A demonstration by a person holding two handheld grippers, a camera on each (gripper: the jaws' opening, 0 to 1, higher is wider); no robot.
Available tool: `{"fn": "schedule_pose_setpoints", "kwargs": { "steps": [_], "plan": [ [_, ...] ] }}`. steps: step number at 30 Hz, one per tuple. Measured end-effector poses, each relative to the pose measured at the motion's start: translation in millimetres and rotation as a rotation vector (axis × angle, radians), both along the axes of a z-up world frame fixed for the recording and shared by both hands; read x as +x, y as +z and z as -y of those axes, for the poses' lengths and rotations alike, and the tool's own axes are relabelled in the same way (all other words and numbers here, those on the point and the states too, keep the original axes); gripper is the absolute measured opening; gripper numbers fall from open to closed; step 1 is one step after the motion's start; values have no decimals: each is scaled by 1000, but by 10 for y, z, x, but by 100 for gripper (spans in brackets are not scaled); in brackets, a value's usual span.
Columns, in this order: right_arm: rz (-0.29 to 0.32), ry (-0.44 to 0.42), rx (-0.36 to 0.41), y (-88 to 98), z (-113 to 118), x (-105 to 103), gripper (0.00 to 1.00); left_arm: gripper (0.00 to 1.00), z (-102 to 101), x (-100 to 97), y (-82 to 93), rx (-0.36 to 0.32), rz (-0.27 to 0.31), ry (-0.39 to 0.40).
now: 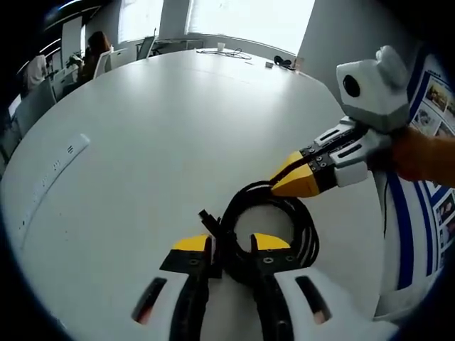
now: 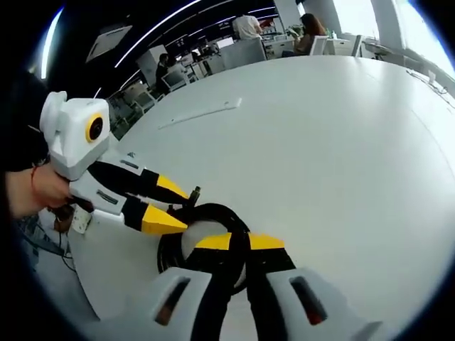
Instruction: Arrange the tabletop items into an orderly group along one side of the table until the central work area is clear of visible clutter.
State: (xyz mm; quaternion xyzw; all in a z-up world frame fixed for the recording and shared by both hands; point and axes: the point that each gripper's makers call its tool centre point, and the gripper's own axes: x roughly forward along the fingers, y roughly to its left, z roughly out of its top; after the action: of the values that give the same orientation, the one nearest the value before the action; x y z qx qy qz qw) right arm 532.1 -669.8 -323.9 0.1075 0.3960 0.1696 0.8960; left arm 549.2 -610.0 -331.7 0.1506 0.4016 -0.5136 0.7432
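Note:
A coiled black cable (image 1: 284, 213) lies on the white round table (image 1: 163, 135) near its edge. In the left gripper view my left gripper (image 1: 231, 244) has its yellow-tipped jaws closed against the bundle beside the plug (image 1: 206, 214). My right gripper (image 1: 281, 183) comes in from the right and pinches the coil's far side. In the right gripper view the right gripper (image 2: 239, 241) is shut on a strand of the cable (image 2: 213, 217). The left gripper (image 2: 183, 210) holds the coil's left side, with a hand (image 2: 35, 190) behind it.
A long white strip (image 1: 57, 165) lies flat on the table further out (image 2: 202, 112). Small items and a cup (image 1: 221, 47) sit at the far edge. A blue-and-white panel (image 1: 412, 241) stands off the table's side. Chairs, desks and people are beyond the table (image 2: 245, 27).

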Motion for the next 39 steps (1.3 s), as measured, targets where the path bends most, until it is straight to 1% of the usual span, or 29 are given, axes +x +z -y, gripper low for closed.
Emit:
{"fn": "schedule_pose_setpoints", "kwargs": {
  "steps": [8,20,30,39],
  "plan": [
    [21,-18,-11,70,14,-2,17,28,-9,13,33,-12,2,9],
    [57,-30,-37,158,84,43,25,36,-16,7,92,-27,13,6],
    [94,-34,-41,310,66,25,30,40,-59,2,224,-54,30,15],
    [134,-32,-46,471,25,13,32,42,-154,-11,382,-79,45,37]
  ]
}}
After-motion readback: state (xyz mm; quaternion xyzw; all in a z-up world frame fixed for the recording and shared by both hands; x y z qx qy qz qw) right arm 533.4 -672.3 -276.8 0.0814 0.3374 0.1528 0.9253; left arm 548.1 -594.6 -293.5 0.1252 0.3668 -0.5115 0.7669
